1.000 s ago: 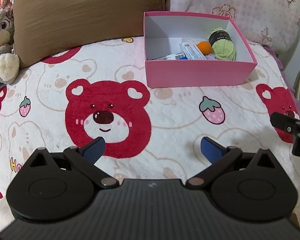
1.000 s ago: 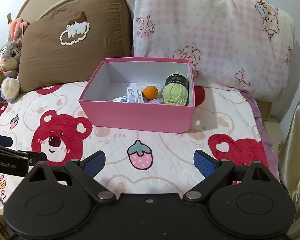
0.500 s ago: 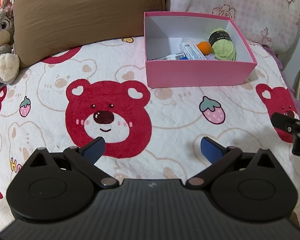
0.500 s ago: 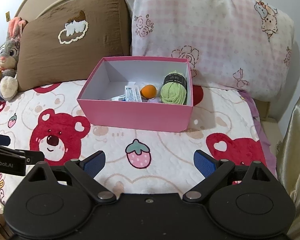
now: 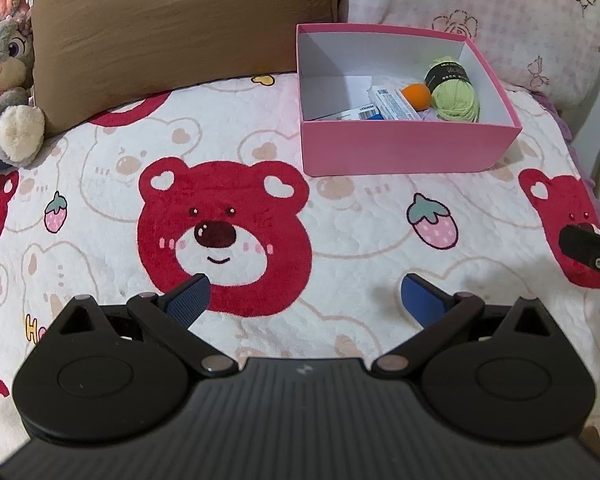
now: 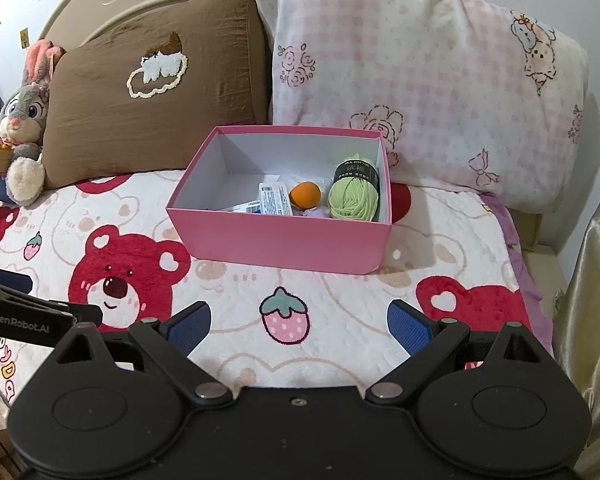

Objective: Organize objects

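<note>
Blue-padded fingers spread wide and empty on left gripper (image 5: 303, 298) and right gripper (image 6: 299, 322), both above bear-print blanket (image 5: 359, 216), beyond them open pink box (image 6: 284, 240) in front of pillows, holding green yarn ball (image 6: 353, 194), small orange ball (image 6: 305, 195) and flat packets (image 6: 274, 199).

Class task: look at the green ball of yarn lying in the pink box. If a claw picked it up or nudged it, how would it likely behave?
The green yarn ball looks soft, so it would probably squash under a claw rather than slip. Its rounded shape suggests it might roll if pushed, though the pink box wall and orange ball beside it should check that. It is probably light.
</note>
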